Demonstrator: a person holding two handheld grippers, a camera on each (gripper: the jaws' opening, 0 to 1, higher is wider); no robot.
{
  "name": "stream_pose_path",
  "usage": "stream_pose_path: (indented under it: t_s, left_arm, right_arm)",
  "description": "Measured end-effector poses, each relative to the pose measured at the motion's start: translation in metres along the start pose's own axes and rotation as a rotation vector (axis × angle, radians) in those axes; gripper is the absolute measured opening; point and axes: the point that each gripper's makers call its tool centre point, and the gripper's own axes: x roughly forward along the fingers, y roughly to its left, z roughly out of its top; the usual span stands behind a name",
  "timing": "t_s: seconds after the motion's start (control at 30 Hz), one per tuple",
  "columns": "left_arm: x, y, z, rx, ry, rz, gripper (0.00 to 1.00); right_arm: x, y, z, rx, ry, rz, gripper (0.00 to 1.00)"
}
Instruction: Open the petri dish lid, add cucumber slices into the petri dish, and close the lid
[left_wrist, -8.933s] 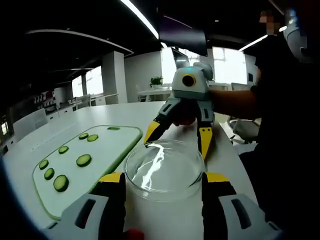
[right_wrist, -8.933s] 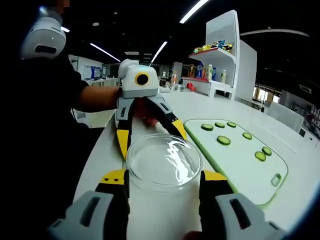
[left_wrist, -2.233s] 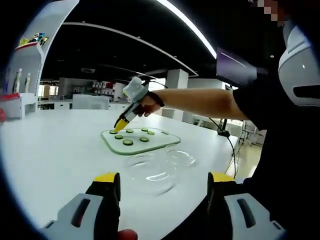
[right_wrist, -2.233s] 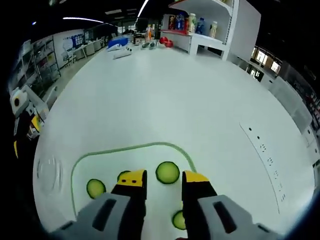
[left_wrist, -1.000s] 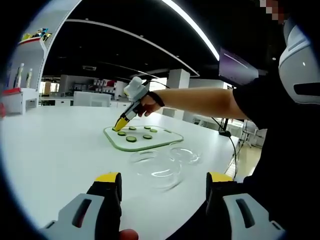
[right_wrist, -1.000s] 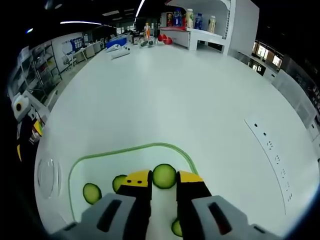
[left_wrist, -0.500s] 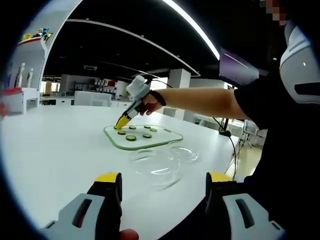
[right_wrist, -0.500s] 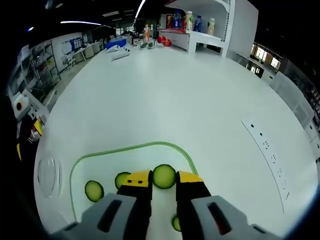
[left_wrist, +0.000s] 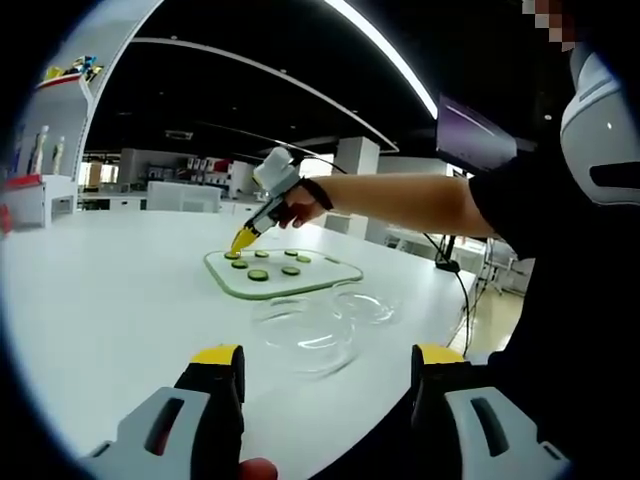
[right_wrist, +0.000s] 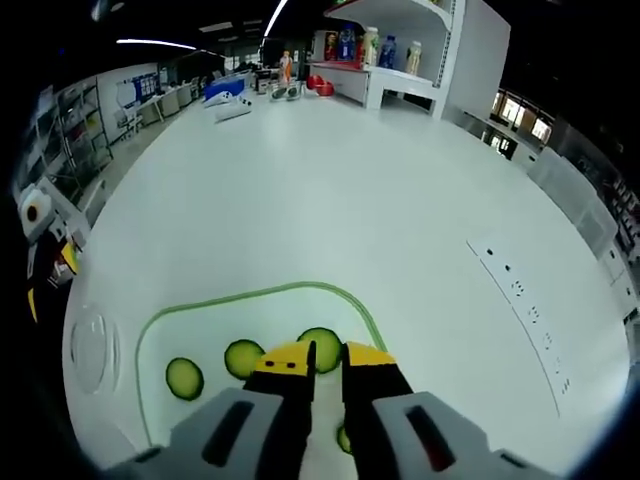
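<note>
**Right gripper closes on a cucumber slice over the board**

In the right gripper view, the right gripper (right_wrist: 318, 357) hangs over the pale cutting board with a green edge (right_wrist: 262, 294), its yellow-tipped jaws drawn nearly together around a round green cucumber slice (right_wrist: 319, 346); whether the slice is lifted cannot be told. Two more slices (right_wrist: 243, 358) lie just beside it on the board. In the left gripper view, the left gripper (left_wrist: 323, 358) is held back above the white table (left_wrist: 110, 300), jaws wide apart and holding nothing. Ahead of it the clear glass petri dish (left_wrist: 305, 334) sits uncovered, its clear round lid (left_wrist: 367, 305) lying just beside it, near the board
</note>
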Motion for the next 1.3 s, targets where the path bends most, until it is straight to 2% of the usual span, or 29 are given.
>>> stream_pose_path:
  t_s: [0.1, 0.3, 0.47, 0.53, 0.77, 1.1, 1.3]
  left_arm:
    - [-0.001, -0.001, 0.0, -0.002, 0.0, 0.001, 0.67]
    - [0.0, 0.0, 0.0, -0.003, 0.003, 0.003, 0.67]
    - [0.0, -0.001, -0.001, -0.001, 0.003, -0.001, 0.67]
    - [0.0, -0.001, -0.002, -0.006, 0.004, 0.0, 0.67]
    - [-0.002, 0.0, -0.002, -0.006, 0.003, 0.001, 0.67]
    - [-0.002, 0.0, -0.001, -0.003, 0.004, 0.001, 0.67]
    - [-0.001, -0.003, -0.001, 0.001, 0.006, -0.006, 0.67]
  right_arm:
    - [0.004, 0.0, 0.0, -0.005, 0.0, 0.005, 0.26]
    - [0.008, 0.003, 0.0, -0.012, 0.012, 0.013, 0.25]
    - [0.013, -0.006, -0.003, 0.044, 0.017, 0.023, 0.24]
    - [0.013, -0.002, -0.003, 0.066, 0.015, 0.036, 0.21]
    - [0.014, -0.005, -0.001, 0.055, 0.018, 0.039, 0.18]
    - [0.004, -0.001, 0.006, 0.038, -0.009, 0.036, 0.18]
    - [-0.006, 0.012, 0.005, 0.032, -0.012, 0.037, 0.18]
